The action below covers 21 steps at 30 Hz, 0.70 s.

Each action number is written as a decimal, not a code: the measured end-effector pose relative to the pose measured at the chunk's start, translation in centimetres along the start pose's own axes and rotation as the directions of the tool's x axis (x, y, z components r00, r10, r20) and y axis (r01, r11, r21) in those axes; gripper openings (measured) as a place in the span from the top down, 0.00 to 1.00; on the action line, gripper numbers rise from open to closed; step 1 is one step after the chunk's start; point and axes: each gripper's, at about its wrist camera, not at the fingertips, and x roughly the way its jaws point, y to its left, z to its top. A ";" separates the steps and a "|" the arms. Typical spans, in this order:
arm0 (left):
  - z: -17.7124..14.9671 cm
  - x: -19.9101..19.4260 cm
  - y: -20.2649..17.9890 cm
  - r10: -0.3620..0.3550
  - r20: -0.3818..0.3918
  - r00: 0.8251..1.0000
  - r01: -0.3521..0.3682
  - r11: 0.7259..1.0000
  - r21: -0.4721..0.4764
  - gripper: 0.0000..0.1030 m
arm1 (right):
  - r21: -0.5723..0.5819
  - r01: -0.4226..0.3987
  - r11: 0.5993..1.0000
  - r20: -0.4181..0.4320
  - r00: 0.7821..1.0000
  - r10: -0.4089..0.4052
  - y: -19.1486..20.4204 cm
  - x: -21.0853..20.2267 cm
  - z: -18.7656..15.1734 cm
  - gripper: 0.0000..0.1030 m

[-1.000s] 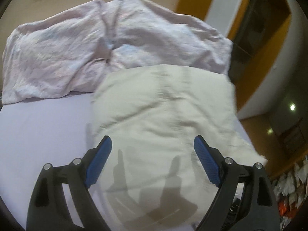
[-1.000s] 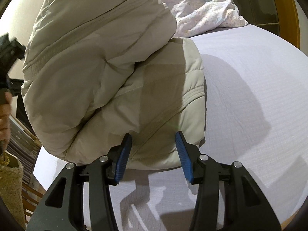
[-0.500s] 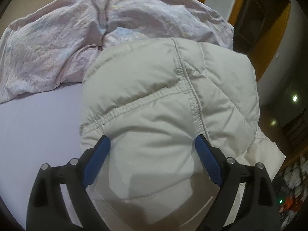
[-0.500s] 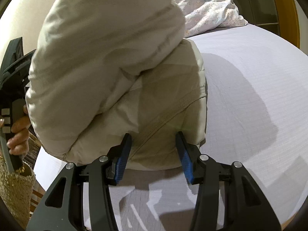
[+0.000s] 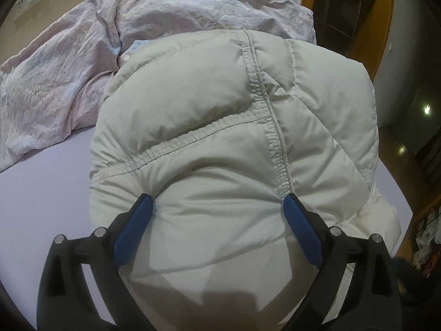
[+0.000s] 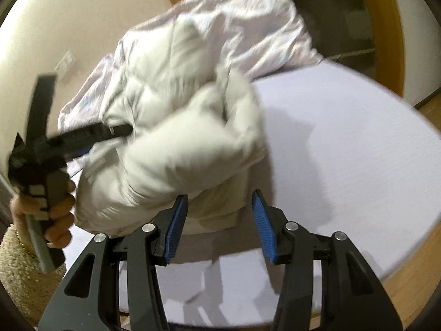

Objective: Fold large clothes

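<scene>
A cream puffer jacket (image 5: 220, 127) lies bundled on the lavender bed sheet (image 5: 41, 193). My left gripper (image 5: 217, 207) has its jaws wide apart, pressed into the jacket's padded bulk, which bulges between the blue pads (image 5: 300, 229). In the right wrist view the jacket (image 6: 179, 143) is blurred and partly lifted, with the left gripper's fingers (image 6: 91, 135) pushed into its left side, held by a hand (image 6: 55, 207). My right gripper (image 6: 219, 207) is open and empty, just in front of the jacket's near edge.
A crumpled pink floral quilt (image 5: 82, 55) is heaped at the head of the bed, also behind the jacket in the right wrist view (image 6: 261, 27). The bed's edge (image 6: 399, 262) drops to a wooden floor at right. A dark doorway (image 5: 344, 13) stands beyond.
The left gripper has pushed forward into the jacket, which now fills its jaws. The right gripper has drawn back and up from the jacket's edge, and the jacket has shifted away.
</scene>
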 end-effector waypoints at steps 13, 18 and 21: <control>-0.2 -0.1 -0.1 0.020 0.015 1.000 -0.019 1.000 -0.002 0.07 | -0.126 -0.067 0.990 0.040 0.997 0.072 5.3 0.5 6.2 0.64; -0.2 -0.3 0.0 0.020 0.022 1.000 -0.020 1.000 -0.008 0.07 | -0.027 -0.133 0.991 0.015 0.991 0.133 5.4 3.9 10.1 0.72; -0.2 -0.4 0.1 0.023 0.031 0.999 -0.023 1.000 -0.007 0.07 | -0.018 -0.114 0.993 -0.014 0.993 0.113 5.5 5.6 10.9 0.73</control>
